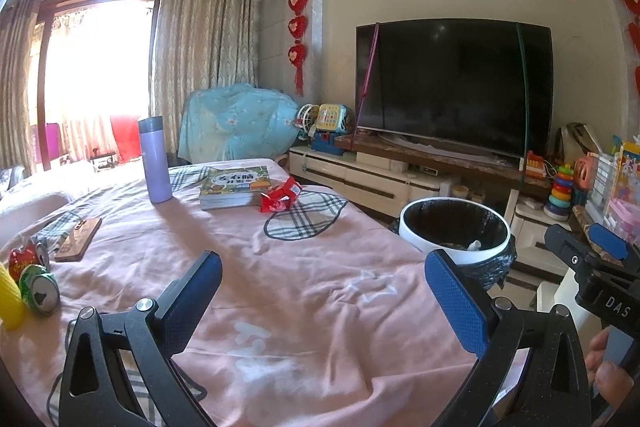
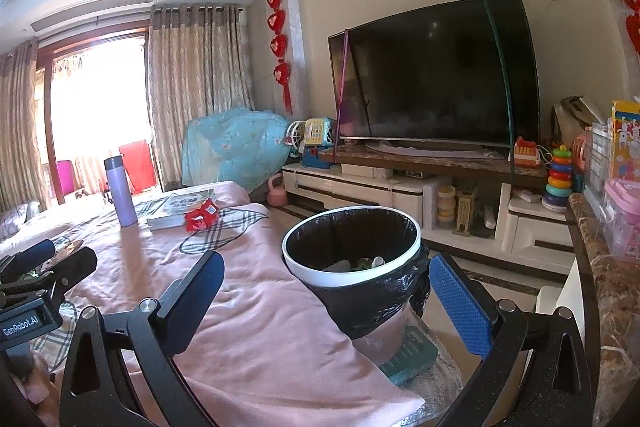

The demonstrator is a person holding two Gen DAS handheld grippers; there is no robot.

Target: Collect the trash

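A white trash bin [image 1: 454,253] [image 2: 352,277] with a black liner stands beside the table's right edge, some litter at its bottom. A crumpled red wrapper [image 1: 280,195] [image 2: 202,215] lies next to a book at the table's far side. A crushed green can [image 1: 39,290] and a red can [image 1: 22,259] lie at the left edge, by a yellow object [image 1: 9,299]. My left gripper [image 1: 324,301] hangs open above the pink cloth with nothing in it. My right gripper [image 2: 326,305] is open too, near the bin, its jaws wide apart.
A purple flask [image 1: 155,159] and a book [image 1: 234,185] stand on the pink-clothed table [image 1: 280,287]. A brown phone-like slab [image 1: 79,239] lies left. A TV [image 1: 454,85] on a low cabinet with toys fills the right. A marble ledge [image 2: 600,287] runs along the right.
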